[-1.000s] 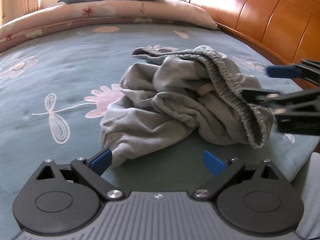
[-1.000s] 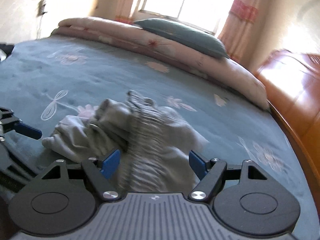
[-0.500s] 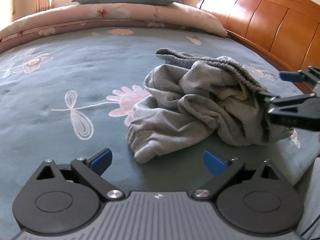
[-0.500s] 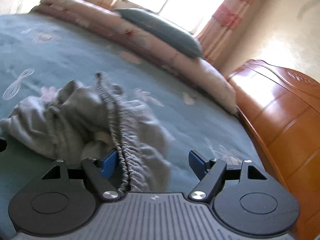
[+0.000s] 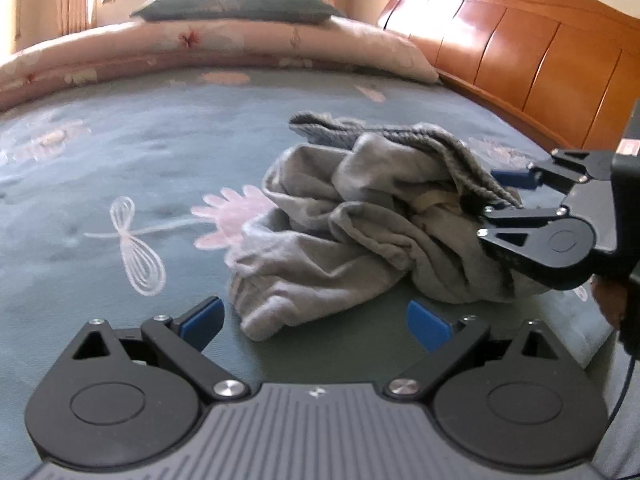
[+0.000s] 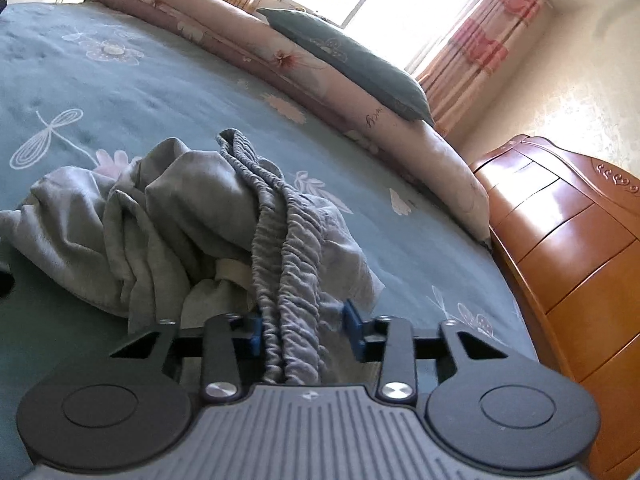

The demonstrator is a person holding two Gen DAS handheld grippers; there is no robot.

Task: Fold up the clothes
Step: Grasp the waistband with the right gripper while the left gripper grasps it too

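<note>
Trousers (image 5: 352, 224), 1 grey crumpled pair, lay bunched on the bed (image 5: 120, 152) in the left wrist view, just ahead of the left hand-held gripper (image 5: 316, 318). That gripper hovered with its jaws wide and nothing between them. To the right, the right hand-held gripper (image 5: 496, 196) reached into the ruffled waistband (image 5: 460, 156). Beyond stood 1 rolled quilt (image 5: 224, 46), 1 pillow (image 5: 236, 2) and 1 wooden headboard (image 5: 532, 60).

From the right wrist view, the right hand-held gripper (image 6: 302, 330) had just been closing its jaws, and the waistband (image 6: 292, 280) ran between them. The blue pads (image 6: 354, 330) stood narrow, yet the right one seemed clear of the cloth, so the grip did not look finished. The rest of the trousers (image 6: 120, 220) sagged left on the bed (image 6: 140, 92).

By my reading, the step in hand was taking hold of the waistband, before any fold. Next, the pinch should firm up, and the left hand-held gripper should take another part of the waistband so the 2 can lift and spread the trousers flat.
</note>
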